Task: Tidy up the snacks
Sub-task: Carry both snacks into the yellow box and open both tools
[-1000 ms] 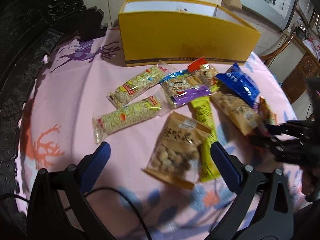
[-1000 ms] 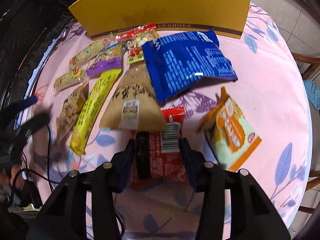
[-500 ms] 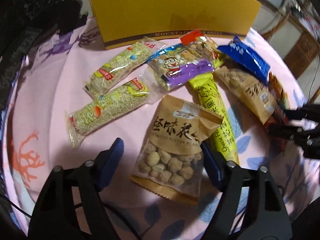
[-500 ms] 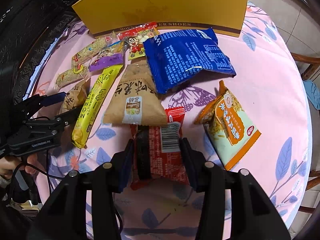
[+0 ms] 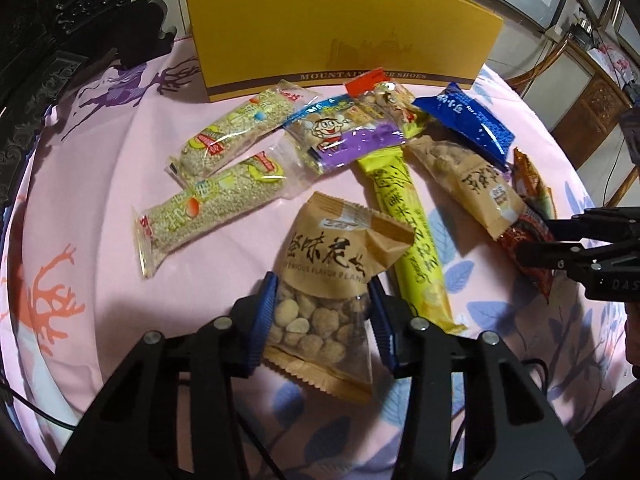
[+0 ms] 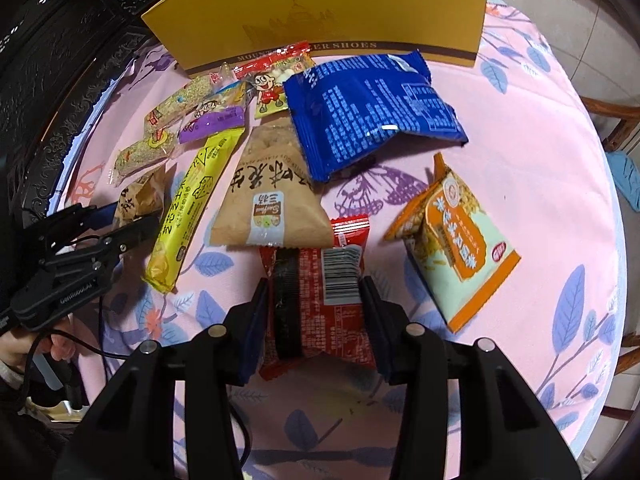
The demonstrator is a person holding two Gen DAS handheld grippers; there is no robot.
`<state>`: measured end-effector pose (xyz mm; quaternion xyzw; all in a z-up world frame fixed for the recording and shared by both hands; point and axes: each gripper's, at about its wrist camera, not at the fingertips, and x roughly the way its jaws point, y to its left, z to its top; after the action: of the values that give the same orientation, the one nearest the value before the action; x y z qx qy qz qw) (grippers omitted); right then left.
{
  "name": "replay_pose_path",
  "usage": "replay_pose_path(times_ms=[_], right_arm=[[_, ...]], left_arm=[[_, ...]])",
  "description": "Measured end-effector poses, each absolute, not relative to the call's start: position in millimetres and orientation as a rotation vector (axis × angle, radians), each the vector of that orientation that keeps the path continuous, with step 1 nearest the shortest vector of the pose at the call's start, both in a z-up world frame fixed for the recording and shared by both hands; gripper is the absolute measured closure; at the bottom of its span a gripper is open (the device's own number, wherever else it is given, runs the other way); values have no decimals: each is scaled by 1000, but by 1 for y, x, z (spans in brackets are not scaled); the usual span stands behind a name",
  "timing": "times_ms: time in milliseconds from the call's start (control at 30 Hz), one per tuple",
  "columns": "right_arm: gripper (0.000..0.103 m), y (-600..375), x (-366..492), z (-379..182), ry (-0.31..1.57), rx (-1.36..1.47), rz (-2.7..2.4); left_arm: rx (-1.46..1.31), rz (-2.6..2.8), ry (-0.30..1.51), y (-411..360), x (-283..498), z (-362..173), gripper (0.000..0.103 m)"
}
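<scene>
Each gripper grips a packet by its side edges for lifting — the left gripper (image 5: 322,312) pinching the peanut bag (image 5: 332,280), the right gripper (image 6: 314,312) the red packet (image 6: 320,300) — with the yellow box (image 5: 340,36) waiting at 12 o'clock.

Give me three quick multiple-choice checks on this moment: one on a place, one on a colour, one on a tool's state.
1. Where is the yellow box?
A. At the far edge of the table, behind the snacks
B. Between the two tools
C. On the floor

2. What colour is the packet between the right tool's fingers?
A. Blue
B. Red
C. Green

3. What is the left tool doing?
A. Hanging open over bare cloth
B. Closed on the peanut bag
C. Gripping the yellow stick pack

Answers: 1 A, the box stands beyond the whole spread; 2 B, the red packet sits between the pads; 3 B, both pads press the bag's sides.
</scene>
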<state>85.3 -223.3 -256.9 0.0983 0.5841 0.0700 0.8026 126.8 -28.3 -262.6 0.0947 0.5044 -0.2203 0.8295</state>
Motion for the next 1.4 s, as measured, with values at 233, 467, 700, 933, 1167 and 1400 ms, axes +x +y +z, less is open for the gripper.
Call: replay_pose_path(times_ms=[233,467,700,933,1167,1400], right_arm=[[58,-226,69,-243,1251,230,180],[58,-228,66,-191,1123,210,195],[58,-241,91,-120,898,210,177],[58,-247,136,-62,693,184,148],[58,-256,188,-32,565,157,121],[58,-258,227,-40,561,138,109]], left_arm=[[160,-476,1044,-23,108,-239,60],[132,-489,941,-22,106,-191,60],[94,-510,765,-35,130,-123,60],[48,-524,617,-58,173,-64,60],[2,-471,532,-72,227,-30,60],[-29,-426,559,-83,274,-42,60]])
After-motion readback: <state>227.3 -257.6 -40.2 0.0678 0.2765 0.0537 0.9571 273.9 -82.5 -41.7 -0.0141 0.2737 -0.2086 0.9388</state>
